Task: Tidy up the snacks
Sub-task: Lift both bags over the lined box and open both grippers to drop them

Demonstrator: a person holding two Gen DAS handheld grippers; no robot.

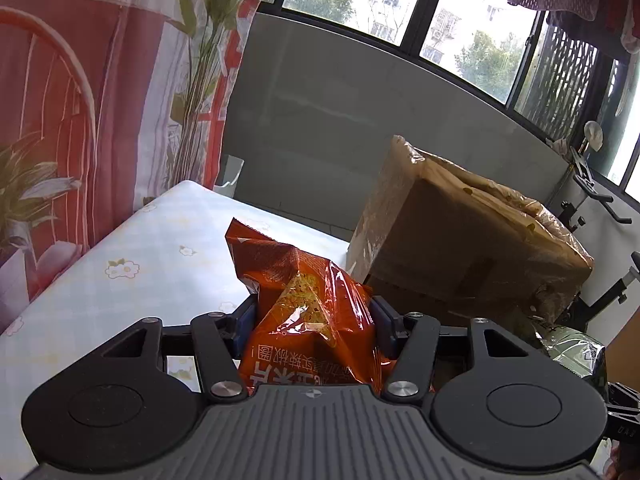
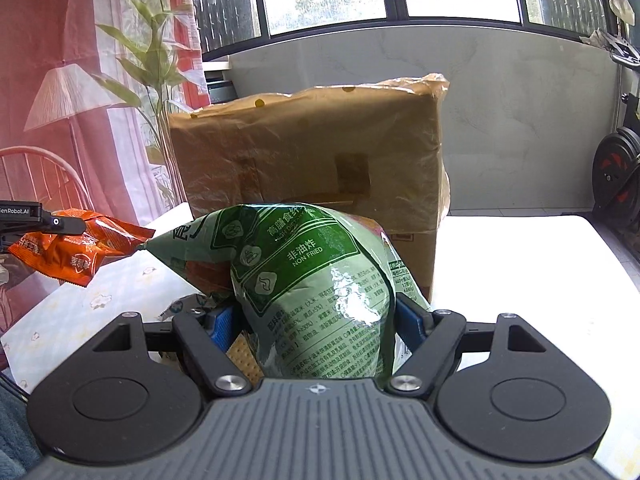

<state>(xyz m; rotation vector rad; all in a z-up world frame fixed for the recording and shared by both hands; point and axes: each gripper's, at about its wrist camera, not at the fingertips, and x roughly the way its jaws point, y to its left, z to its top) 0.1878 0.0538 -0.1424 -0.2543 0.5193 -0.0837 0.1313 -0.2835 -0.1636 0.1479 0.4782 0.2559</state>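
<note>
The orange snack bag [image 1: 308,312] sat crumpled between the blue pads of the left gripper [image 1: 314,320], whose tongs were clamped on its sides, holding it above the table [image 1: 132,256] with its flowered cloth, over the table's near part; in the right wrist view the same bag [image 2: 76,250] hung at the left, clear of the cloth; the green snack bag [image 2: 316,292], printed "NON FRIED", stood pinched in the right gripper [image 2: 316,320], its tongs closed narrow against the puffed sides; just behind it the large cardboard box [image 2: 312,156], wrapped in brownish plastic, stood on the table toward the far edge; beyond lay a grey wall [image 2: 520,120], windows, and a red patterned curtain [image 1: 60,100] along the left side
</note>
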